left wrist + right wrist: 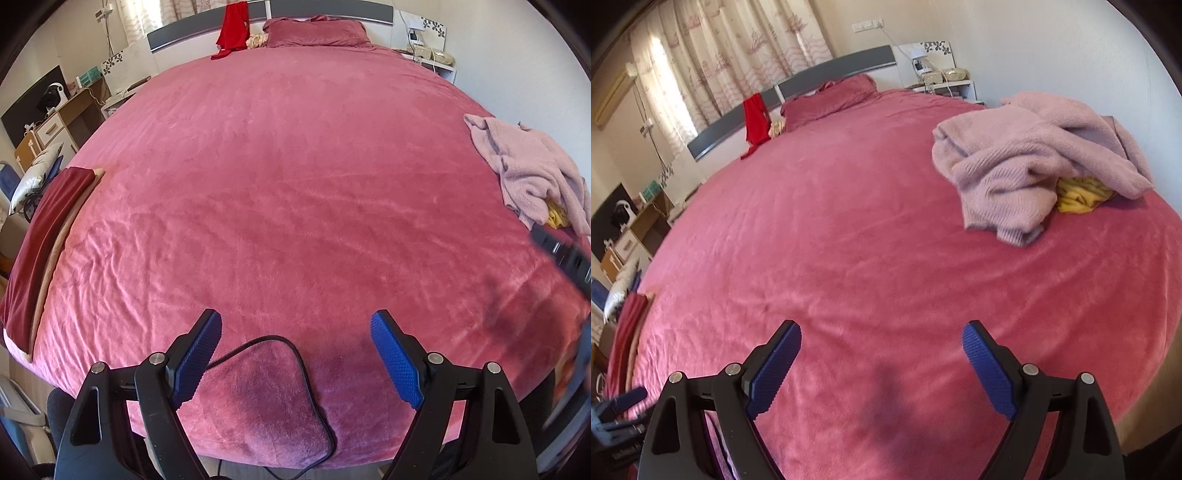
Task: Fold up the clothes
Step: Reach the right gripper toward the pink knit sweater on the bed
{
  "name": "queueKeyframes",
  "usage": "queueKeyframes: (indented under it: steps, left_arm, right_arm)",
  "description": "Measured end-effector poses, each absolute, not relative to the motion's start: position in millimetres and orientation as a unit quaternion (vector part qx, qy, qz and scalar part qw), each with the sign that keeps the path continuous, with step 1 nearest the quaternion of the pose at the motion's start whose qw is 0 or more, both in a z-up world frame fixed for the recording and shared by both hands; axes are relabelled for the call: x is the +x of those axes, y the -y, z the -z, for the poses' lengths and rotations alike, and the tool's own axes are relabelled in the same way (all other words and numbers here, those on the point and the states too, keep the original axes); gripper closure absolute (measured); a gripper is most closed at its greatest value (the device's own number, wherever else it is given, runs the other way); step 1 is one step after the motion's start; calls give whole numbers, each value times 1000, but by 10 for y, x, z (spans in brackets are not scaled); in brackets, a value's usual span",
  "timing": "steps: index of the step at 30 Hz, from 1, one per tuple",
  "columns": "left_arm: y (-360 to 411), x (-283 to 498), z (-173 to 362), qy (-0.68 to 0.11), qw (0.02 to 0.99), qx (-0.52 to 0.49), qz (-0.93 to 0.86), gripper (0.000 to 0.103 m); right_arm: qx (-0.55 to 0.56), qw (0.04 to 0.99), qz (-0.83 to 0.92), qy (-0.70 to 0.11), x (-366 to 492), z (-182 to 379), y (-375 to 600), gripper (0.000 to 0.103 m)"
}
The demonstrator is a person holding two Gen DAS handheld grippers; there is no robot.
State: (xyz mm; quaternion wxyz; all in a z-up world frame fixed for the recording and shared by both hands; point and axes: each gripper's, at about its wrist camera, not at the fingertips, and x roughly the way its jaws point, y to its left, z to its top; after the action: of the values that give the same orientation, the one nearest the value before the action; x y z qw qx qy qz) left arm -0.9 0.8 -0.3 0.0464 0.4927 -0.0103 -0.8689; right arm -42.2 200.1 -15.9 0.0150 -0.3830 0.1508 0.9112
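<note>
Jaws of the left gripper (296, 325) and right gripper (881, 334) gape wide, empty, above the pink plush bedspread (280, 192). Crumpled lilac knitted sweater (1030, 162) lies far right near the bed edge, covering a yellow garment (1078, 199); open bedspread lies between.

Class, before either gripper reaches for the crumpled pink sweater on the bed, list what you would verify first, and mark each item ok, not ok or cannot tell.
1. Left gripper open and empty: ok.
2. Right gripper open and empty: ok.
3. Pink sweater in plain view of the right wrist camera: ok.
4. Sweater lying free of other clothes: not ok, a yellow garment sits under its edge.
5. Bare bedspread in the middle for folding: ok.
6. Black cable clear of the left gripper: not ok, it loops between the fingers.
</note>
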Motion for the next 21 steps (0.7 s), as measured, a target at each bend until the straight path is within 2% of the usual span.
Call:
queueKeyframes:
  steps: [6,12,21]
  left_arm:
    - [-85,-97,36,32,33,497,866,19]
    - [-161,-185,68,53,19,502,863,19]
    - [-138,-181,-1,30,10,494,869,19]
  right_arm:
    - [-347,63,-921,-166,-560,-120,-2511,12]
    - [-343,100,-926,-123,-761,-255,-2755,12]
    - [-382,147,-910,-69,-1159,-228,-3410,12]
